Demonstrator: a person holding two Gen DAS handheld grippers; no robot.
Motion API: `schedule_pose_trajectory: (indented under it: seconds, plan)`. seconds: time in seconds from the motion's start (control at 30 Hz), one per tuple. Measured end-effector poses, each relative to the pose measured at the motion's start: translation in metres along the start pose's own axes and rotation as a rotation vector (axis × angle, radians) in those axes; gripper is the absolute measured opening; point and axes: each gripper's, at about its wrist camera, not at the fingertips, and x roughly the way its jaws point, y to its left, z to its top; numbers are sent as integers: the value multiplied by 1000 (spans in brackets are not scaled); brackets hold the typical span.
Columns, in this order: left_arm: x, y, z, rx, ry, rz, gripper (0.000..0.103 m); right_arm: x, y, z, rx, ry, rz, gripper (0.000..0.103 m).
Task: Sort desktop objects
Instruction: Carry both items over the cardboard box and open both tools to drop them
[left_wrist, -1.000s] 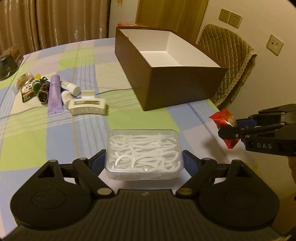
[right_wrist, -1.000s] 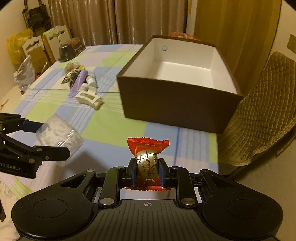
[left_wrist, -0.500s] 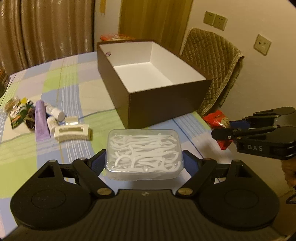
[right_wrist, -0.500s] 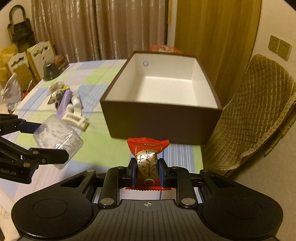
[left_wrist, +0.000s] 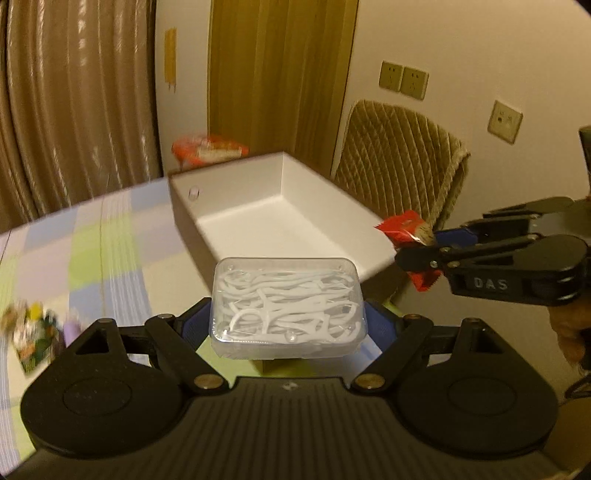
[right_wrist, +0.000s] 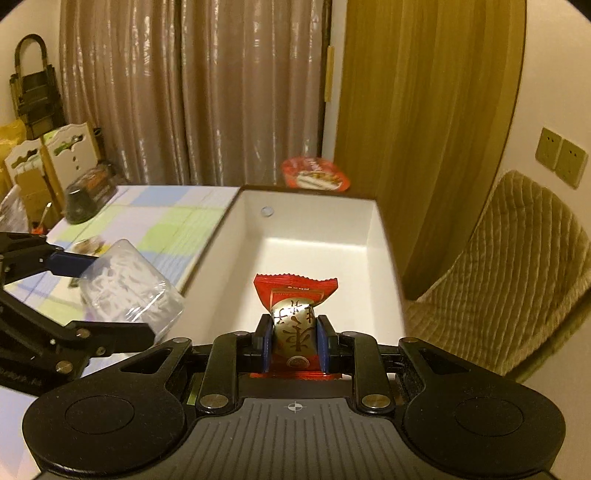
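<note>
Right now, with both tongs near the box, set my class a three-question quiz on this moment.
1. True or false: the left tongs are shut on the clear floss-pick case.
2. What do the right tongs hold? A) purple tube B) red candy packet C) hair clip
3. Fill in: the white inside of the brown box looks ____.

Key:
1. True
2. B, the red candy packet
3. Empty
</note>
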Motion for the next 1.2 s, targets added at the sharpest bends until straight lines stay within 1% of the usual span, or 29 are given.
schedule_pose_trajectory:
  seconds: [0.13, 0.27, 0.47, 0.6, 0.67, 0.77, 0.87, 1.0, 1.07, 1.2]
  plan:
    - [38, -1, 31, 43, 15, 9, 83, 32, -27, 14, -5, 9, -5, 23]
    - [84, -6, 52, 115, 53, 16, 83, 51, -46, 15, -6, 20, -1, 23]
    - [151, -5, 61, 186, 136, 25, 83, 73, -62, 11, 2, 44, 21, 23]
    - [181, 0, 59, 200, 184, 27, 83, 85, -65, 9, -3, 56, 25, 23]
    - [192, 1, 56, 226, 204, 37, 83, 90, -66, 9, -1, 60, 24, 23]
    - [205, 0, 51, 268, 232, 53, 84, 95, -67, 9, 1, 66, 23, 23]
    - [214, 1, 50, 269, 251, 51, 84, 99, -65, 8, -1, 73, 22, 23]
    - [208, 3, 54, 269, 214, 53, 87, 103, -62, 9, -13, 84, 29, 23]
    - [198, 5, 57, 274, 192, 56, 87, 108, -58, 11, -25, 94, 40, 23]
    - [167, 16, 66, 246, 125, 67, 87, 123, -48, 15, -49, 125, 63, 23]
